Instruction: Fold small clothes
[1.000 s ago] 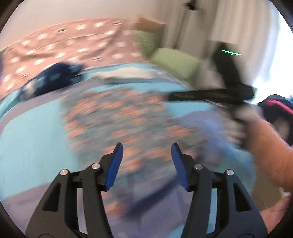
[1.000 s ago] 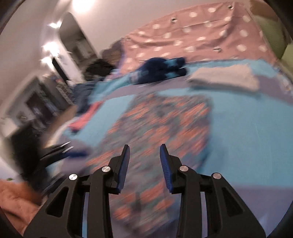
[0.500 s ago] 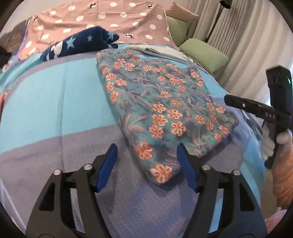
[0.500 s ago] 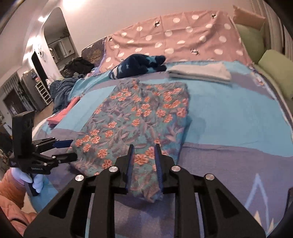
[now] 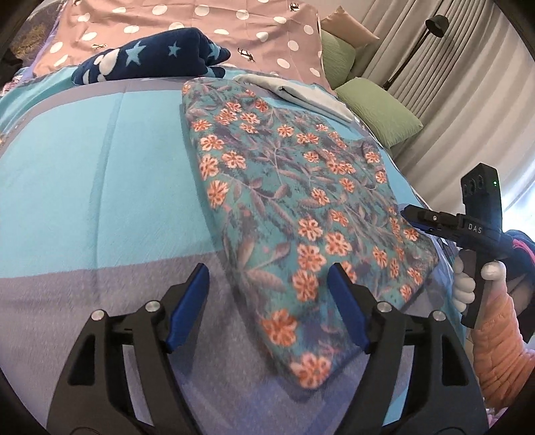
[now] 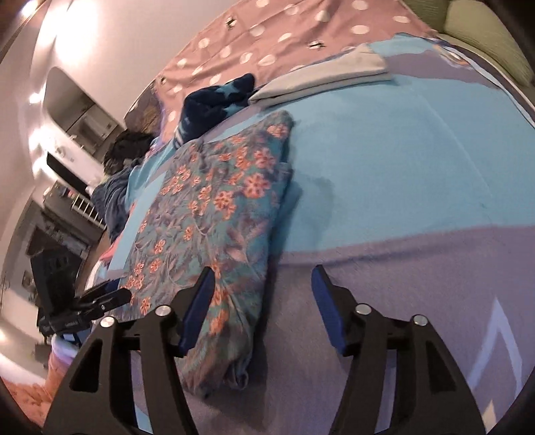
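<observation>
The floral garment [image 5: 294, 200] lies flat on the bed [image 5: 100, 160], a long folded strip running from the near edge toward the far pillows. The left gripper [image 5: 267, 304] hangs over its near left corner, jaws opening, cloth below them but nothing pinched. The right gripper [image 6: 260, 308] sits over the near right corner, jaws also opening, its left finger above the fabric and its right finger over bare purple bedspread. Beyond the garment's far end rest a navy star-patterned bundle [image 5: 150, 57] to the left and a folded grey cloth [image 5: 301, 93] to the right, both close to it. Behind them is a pink dotted cover [image 5: 234, 23], with green pillows [image 5: 378, 110] on the far right. A gloved hand [image 5: 468, 284] grips the right tool's handle.
</observation>
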Demonstrator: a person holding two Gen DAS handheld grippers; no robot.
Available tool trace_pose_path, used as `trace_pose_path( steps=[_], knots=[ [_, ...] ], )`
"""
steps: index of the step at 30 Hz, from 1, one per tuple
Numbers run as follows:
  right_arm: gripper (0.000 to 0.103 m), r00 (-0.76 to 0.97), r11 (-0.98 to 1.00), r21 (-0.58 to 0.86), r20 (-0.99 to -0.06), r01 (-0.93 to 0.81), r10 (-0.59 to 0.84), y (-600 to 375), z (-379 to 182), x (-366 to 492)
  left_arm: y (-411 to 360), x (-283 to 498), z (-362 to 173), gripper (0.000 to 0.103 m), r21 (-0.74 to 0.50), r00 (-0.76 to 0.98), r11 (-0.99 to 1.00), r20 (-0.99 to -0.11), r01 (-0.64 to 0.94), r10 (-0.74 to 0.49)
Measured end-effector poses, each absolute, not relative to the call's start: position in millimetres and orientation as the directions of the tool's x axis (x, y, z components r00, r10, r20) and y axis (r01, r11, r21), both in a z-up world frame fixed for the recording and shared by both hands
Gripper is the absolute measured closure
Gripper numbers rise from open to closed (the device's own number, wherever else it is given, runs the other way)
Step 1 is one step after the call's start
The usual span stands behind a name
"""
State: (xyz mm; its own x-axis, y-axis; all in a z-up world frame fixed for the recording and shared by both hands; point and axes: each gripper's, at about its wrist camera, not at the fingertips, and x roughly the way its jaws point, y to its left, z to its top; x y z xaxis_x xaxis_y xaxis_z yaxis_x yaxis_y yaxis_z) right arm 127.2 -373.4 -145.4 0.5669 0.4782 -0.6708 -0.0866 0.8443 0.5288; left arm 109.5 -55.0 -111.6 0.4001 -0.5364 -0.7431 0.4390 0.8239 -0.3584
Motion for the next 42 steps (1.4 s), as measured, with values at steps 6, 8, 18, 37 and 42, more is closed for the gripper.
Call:
trace_pose_path(
  steps=[6,8,18,37,42],
  knots=[
    [0.038,0.537,0.85,0.494,-0.673,-0.186,0.508,-363.1,-147.4,156.9,-60.5,131.8,-115.9,0.024,-0.388,0.365,0.8,-0.739,0.457,-0.566],
    [0.037,0.525,0.84,0.497,-0.665,-0.219,0.531,-361.7,-149.6,171.0,-61.6,142.5,-118.4,0.024,-0.404,0.351,0.79,-0.735,0.46,-0.58],
    [0.038,0.459,0.816,0.482,-0.674,-0.32,0.579,-344.2,-150.6,246.3,-91.8,221.0,-121.4,0.024,-0.331,0.356,0.793,-0.759,0.511,-0.546],
    [0.087,0.874,0.967,0.059,-0.415,-0.249,0.251,-365.2,41.9,216.4,-168.3,265.8,59.6,0.092,-0.102,0.631,0.761,-0.495,0.641,-0.597],
    [0.085,0.895,0.989,-0.009,-0.427,-0.148,0.13,-410.5,64.7,301.7,-229.0,352.5,85.2,0.087,-0.095,0.655,0.784,-0.495,0.613,-0.571]
  ],
)
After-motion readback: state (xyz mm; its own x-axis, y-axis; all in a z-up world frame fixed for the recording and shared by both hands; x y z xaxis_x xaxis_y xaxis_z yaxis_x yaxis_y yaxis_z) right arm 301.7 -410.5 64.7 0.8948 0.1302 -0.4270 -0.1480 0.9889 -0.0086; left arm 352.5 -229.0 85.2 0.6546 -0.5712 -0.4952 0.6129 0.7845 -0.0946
